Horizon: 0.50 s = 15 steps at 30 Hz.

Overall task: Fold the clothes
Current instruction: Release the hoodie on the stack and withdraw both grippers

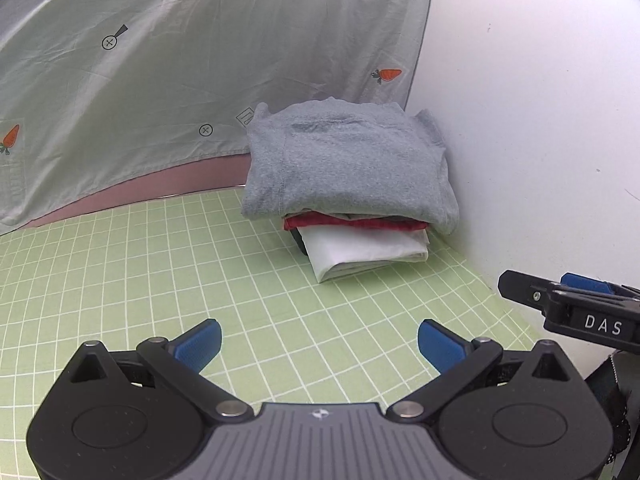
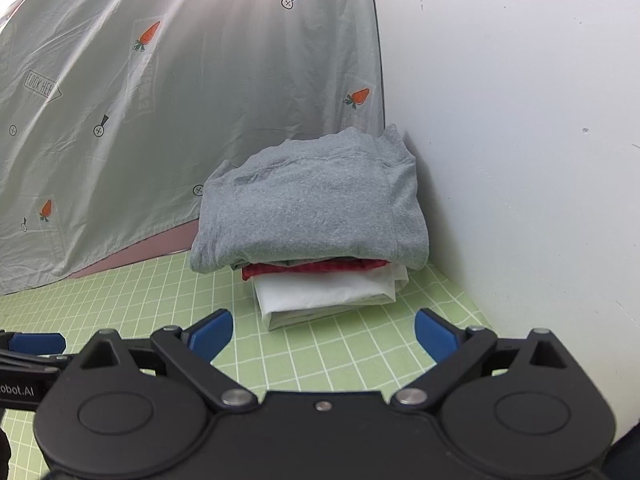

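Your left gripper point(image 1: 319, 338) and right gripper point(image 2: 324, 330) both hover over the green grid mat point(image 1: 120, 280) with tongs spread apart and nothing between them. The stack of folded clothes point(image 2: 316, 232) sits at the far right of the mat, in the corner where the carrot-print sheet point(image 1: 180, 60) meets the white wall point(image 2: 520, 140). Judge the folding as complete or nearly so: no loose garment shows on the mat. The grey top garment point(image 1: 352, 168) lies folded but overhangs the red layer point(image 1: 356, 223) and white layer point(image 1: 360, 256) beneath, with slightly uneven edges.
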Each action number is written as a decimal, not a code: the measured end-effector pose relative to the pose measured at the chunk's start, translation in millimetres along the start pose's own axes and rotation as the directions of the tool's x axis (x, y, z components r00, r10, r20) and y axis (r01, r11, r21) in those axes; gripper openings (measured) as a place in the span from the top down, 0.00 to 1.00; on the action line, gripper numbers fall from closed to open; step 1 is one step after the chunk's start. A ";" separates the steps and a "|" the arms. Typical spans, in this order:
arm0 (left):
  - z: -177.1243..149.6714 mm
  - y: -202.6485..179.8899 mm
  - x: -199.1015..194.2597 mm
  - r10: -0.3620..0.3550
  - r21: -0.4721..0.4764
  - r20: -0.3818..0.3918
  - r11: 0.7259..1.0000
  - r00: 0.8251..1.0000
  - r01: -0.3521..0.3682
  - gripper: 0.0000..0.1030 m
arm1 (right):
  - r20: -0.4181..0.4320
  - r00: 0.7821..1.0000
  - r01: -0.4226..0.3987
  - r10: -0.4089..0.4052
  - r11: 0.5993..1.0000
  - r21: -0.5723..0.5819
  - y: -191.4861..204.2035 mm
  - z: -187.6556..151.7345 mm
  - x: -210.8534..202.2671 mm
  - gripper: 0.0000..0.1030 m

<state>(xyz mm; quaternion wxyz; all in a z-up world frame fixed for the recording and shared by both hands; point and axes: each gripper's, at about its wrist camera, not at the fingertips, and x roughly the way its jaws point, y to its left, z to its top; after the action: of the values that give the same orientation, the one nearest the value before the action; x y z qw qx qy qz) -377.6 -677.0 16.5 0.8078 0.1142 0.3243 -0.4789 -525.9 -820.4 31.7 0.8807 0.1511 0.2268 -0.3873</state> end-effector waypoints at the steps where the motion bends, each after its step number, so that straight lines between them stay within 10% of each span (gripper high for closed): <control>1: -1.8 -1.3 -4.4 0.002 0.009 0.003 1.000 1.000 -0.002 0.00 | -0.005 1.000 0.006 -0.006 1.000 0.000 1.2 -4.6 -5.2 0.04; 15: -16.4 -4.9 -36.0 0.002 0.032 0.032 0.999 0.999 -0.003 0.00 | -0.034 0.998 0.047 -0.047 0.999 0.020 3.3 -30.4 -36.2 0.04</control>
<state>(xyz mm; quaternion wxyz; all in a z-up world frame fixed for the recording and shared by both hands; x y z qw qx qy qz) -400.5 -646.2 27.4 0.8114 0.1199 0.3035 -0.4848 -553.7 -782.5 24.8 0.8658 0.1616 0.2409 -0.4077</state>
